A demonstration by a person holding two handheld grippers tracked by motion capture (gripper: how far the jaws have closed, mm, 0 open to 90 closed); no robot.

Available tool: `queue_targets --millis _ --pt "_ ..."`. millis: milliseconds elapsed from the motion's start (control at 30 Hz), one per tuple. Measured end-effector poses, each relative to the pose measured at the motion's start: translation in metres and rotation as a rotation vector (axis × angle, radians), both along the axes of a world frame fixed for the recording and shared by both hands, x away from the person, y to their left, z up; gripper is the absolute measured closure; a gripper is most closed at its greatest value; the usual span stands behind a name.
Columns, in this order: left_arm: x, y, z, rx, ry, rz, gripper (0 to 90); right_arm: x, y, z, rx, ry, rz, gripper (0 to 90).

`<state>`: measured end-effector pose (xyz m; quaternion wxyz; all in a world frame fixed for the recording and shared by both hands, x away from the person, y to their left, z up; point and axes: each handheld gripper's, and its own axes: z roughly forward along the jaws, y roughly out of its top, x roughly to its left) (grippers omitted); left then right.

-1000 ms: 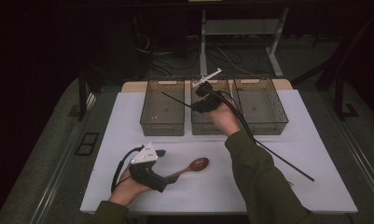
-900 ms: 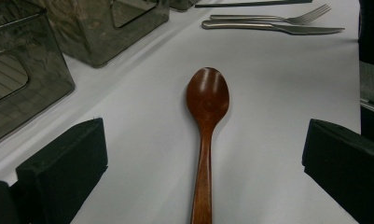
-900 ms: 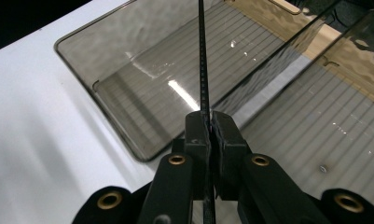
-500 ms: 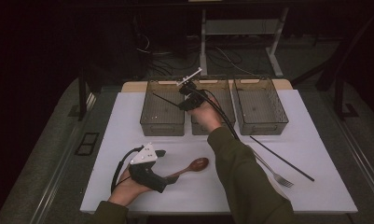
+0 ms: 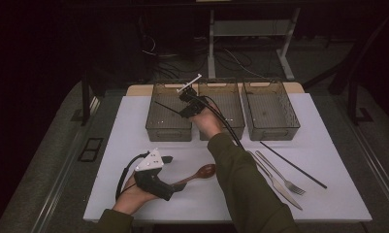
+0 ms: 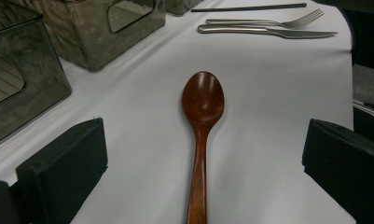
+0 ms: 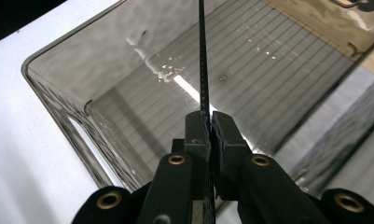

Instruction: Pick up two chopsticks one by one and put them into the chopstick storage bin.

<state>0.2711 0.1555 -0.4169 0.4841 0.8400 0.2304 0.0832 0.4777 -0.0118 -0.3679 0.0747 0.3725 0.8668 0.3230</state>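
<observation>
- Left gripper [image 5: 169,171], near left: jaws wide apart, wooden spoon [image 6: 202,121] lying between them, ungripped.
- Right gripper [image 7: 210,125], over the far-left bin [image 5: 169,130]: clamped on a black chopstick [image 7: 203,56].
- Step in hand: depositing it. Next: lower it level, then release.
- Second chopstick [image 5: 293,164] waits near right.

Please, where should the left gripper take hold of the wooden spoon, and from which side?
Probably on the thin handle just behind the bowl. The wooden spoon lies flat on the table, handle toward the left gripper, whose open jaws already straddle it. Come down from above and close across the handle.
</observation>
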Motion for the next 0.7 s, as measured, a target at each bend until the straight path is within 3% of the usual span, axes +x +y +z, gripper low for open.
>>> queue_targets --millis 133,200,367,600,700 --pt "0.0 0.0 0.0 0.0 0.001 -0.002 0.0 0.0 0.005 -0.003 0.003 -0.009 0.001 83.1" --pt "0.0 0.001 0.0 0.0 0.0 -0.001 0.0 -0.001 0.005 -0.003 0.013 -0.016 -0.008 73.8" --pt "0.0 0.001 0.0 -0.003 0.002 0.0 0.0 -0.002 0.003 0.001 0.026 -0.029 0.003 65.8" --pt "0.001 0.001 0.0 -0.002 0.001 0.002 0.0 -0.008 -0.007 0.014 0.055 -0.035 0.016 48.8" --pt "0.001 0.001 0.0 -0.001 0.0 0.001 0.0 -0.009 -0.012 0.017 0.066 -0.038 0.023 46.0"
